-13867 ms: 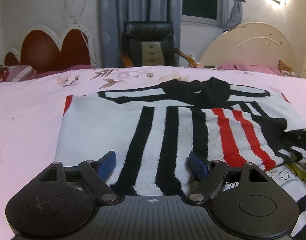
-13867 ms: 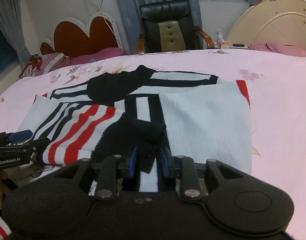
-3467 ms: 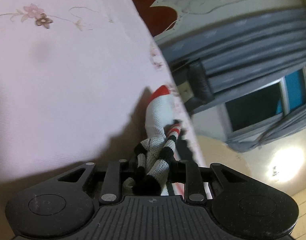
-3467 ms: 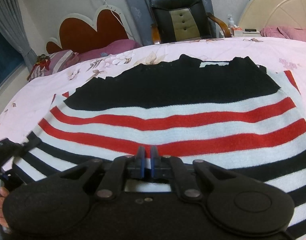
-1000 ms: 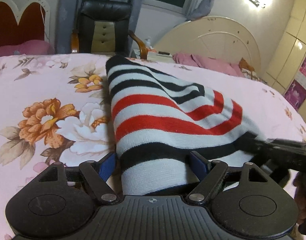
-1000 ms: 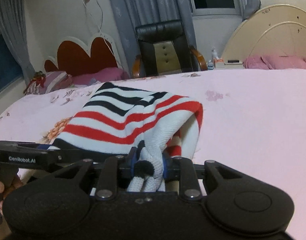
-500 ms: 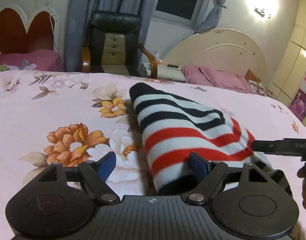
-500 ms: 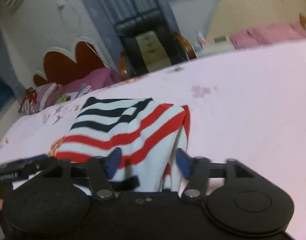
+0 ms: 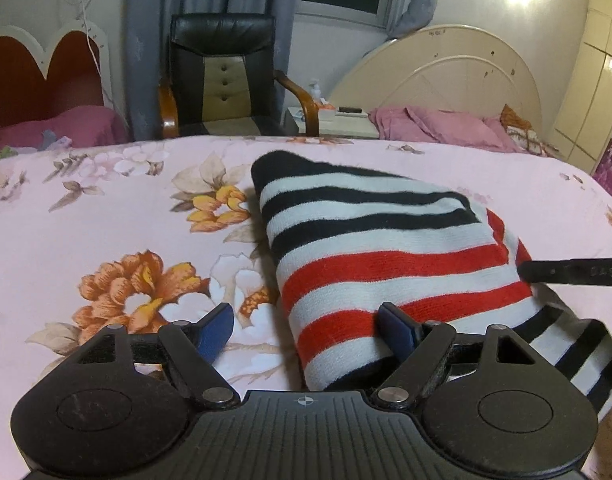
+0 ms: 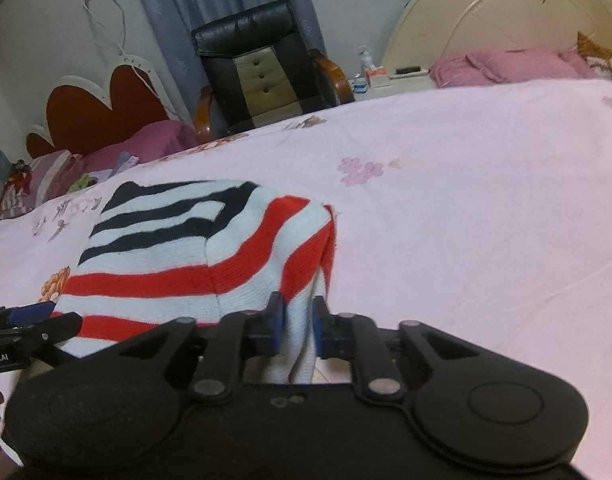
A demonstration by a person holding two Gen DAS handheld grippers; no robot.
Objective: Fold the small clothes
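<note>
One striped sweater (image 9: 369,248), folded, lying on the pink floral bed (image 9: 86,216) (black office chair (image 9: 222,76) at 12 o'clock).

Left gripper (image 9: 306,326): fingers standing wide, straddling the near edge, not pinching.

Right gripper (image 10: 296,326): fingers, having just been closing, pinching the sweater's white edge at 3 o'clock.

dim warm light, lamp glare, fisheye warping

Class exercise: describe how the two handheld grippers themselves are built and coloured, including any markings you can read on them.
Both the left gripper and the right gripper are matte black plastic: a ribbed central body, a rounded disc housing on each side, and slim linkage arms pinned with silver rivets. The fingers end in blue pads. The left gripper's side carries white lettering, partly cut off, ending "obot.AI".
</note>
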